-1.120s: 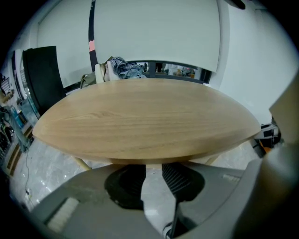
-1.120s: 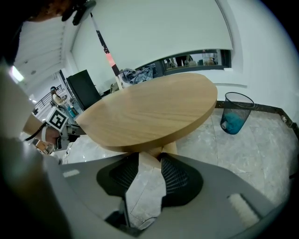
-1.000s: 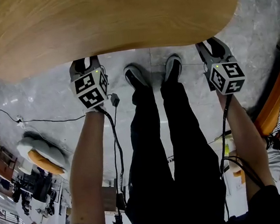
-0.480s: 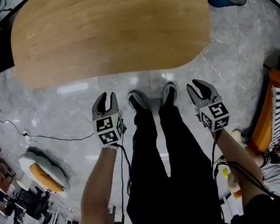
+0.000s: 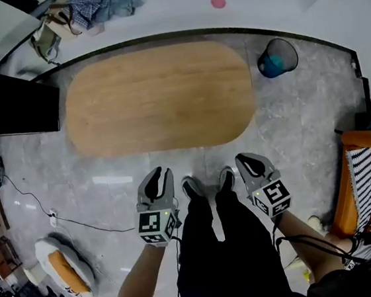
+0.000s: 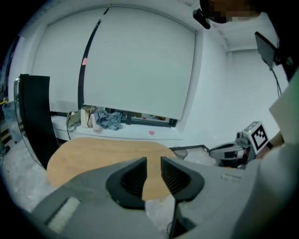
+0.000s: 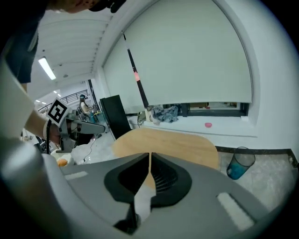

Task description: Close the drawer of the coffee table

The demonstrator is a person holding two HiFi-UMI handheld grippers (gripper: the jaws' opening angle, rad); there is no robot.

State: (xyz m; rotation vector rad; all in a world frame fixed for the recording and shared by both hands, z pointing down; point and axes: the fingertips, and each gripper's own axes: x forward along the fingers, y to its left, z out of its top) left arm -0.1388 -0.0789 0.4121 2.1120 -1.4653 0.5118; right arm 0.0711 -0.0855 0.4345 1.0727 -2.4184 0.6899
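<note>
Both my tongs lifted well clear of the surface (image 5: 160, 97). Left tongs (image 5: 162, 174) released, closing a little, empty. Right tongs (image 5: 249, 160) closing, almost clenched, empty.

- Coffee table (image 5: 160, 97): the top covers its sides & front from yr head view, so the drawer can't be seen.
- Black panel (image 5: 14, 101), far left: cut by pic edge.
- Orange seat (image 5: 351, 189), right: partly cut off.
- Cloth pile (image 5: 99, 4), far side: too small to ID.
</note>
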